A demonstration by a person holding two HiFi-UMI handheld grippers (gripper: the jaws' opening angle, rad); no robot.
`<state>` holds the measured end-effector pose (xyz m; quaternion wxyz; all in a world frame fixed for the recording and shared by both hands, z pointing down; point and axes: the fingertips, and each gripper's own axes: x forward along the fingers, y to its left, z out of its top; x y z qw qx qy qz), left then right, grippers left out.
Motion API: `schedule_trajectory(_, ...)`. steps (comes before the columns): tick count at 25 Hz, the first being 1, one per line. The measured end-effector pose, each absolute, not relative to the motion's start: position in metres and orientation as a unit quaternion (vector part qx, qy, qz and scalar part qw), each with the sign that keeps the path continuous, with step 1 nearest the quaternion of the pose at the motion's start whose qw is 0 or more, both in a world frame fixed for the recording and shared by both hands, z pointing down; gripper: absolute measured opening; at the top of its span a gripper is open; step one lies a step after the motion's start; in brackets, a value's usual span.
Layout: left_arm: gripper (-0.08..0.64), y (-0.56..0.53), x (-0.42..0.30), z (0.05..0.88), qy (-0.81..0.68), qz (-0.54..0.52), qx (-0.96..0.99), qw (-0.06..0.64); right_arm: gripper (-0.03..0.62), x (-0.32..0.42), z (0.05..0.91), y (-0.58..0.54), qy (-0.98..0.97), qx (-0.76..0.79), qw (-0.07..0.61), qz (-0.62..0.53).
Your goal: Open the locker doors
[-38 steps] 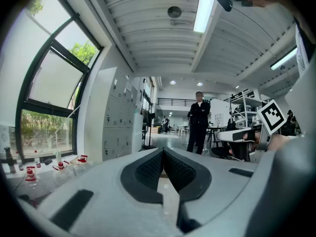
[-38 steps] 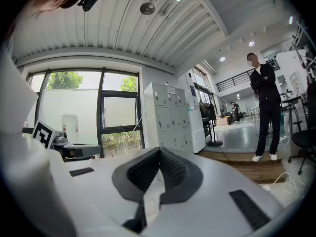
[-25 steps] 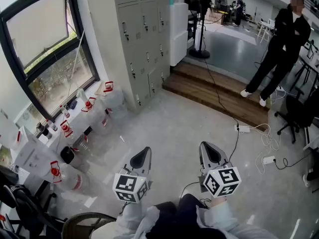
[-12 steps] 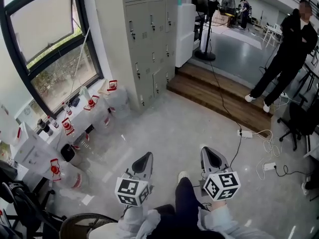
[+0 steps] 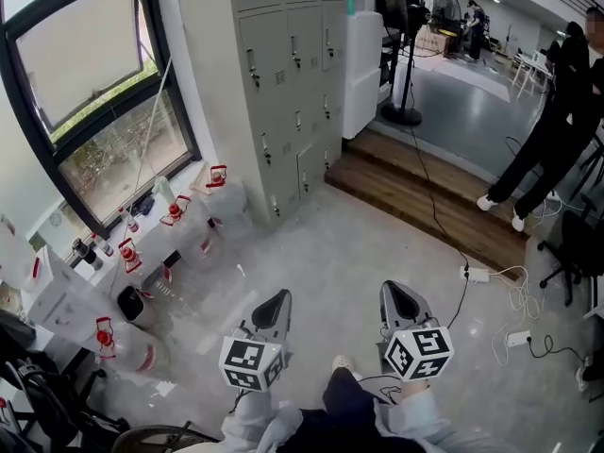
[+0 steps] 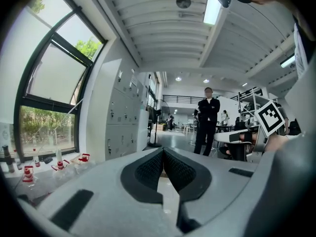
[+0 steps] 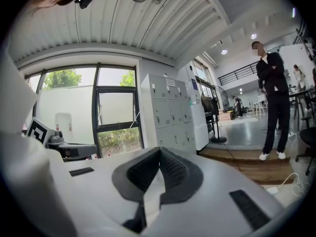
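Observation:
A tall bank of grey lockers (image 5: 288,74) with small handles stands across the floor ahead of me, all its doors closed. It also shows as the lockers (image 6: 121,117) at the left of the left gripper view and the lockers (image 7: 170,115) in the middle of the right gripper view. My left gripper (image 5: 274,302) and right gripper (image 5: 400,291) hang side by side over the grey floor, well short of the lockers. The left gripper (image 6: 163,149) has its jaws pressed together with nothing between them. So does the right gripper (image 7: 159,149).
Water jugs with red caps (image 5: 217,192) line the floor under the big window (image 5: 85,102), left of the lockers. A wooden step (image 5: 425,201) runs right of them, with a standing fan (image 5: 401,55) above. A power strip and cables (image 5: 477,274) lie at right, near a standing person (image 5: 557,111).
Both grippers have been carried forward across the floor towards the lockers, which now look nearer. The jaws stay shut.

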<state>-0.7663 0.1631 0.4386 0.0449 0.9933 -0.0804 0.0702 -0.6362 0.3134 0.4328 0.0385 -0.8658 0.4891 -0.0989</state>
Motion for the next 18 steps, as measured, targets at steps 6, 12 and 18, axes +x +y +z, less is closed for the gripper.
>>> schedule_trajectory(6, 0.008, 0.128, -0.703, 0.432, -0.095, 0.068, 0.992, 0.049, 0.0, -0.566, 0.429, 0.277, 0.5, -0.86, 0.042, -0.099)
schedule_trajectory(12, 0.008, 0.105, -0.65, 0.431, -0.105, 0.063, 0.991, 0.063, 0.039, -0.506, 0.425, 0.256, 0.501, -0.86, 0.045, -0.089)
schedule_trajectory(18, 0.008, 0.101, -0.605, 0.434, -0.108, 0.059, 0.99, 0.062, 0.123, -0.458, 0.425, 0.249, 0.509, -0.855, 0.051, -0.084)
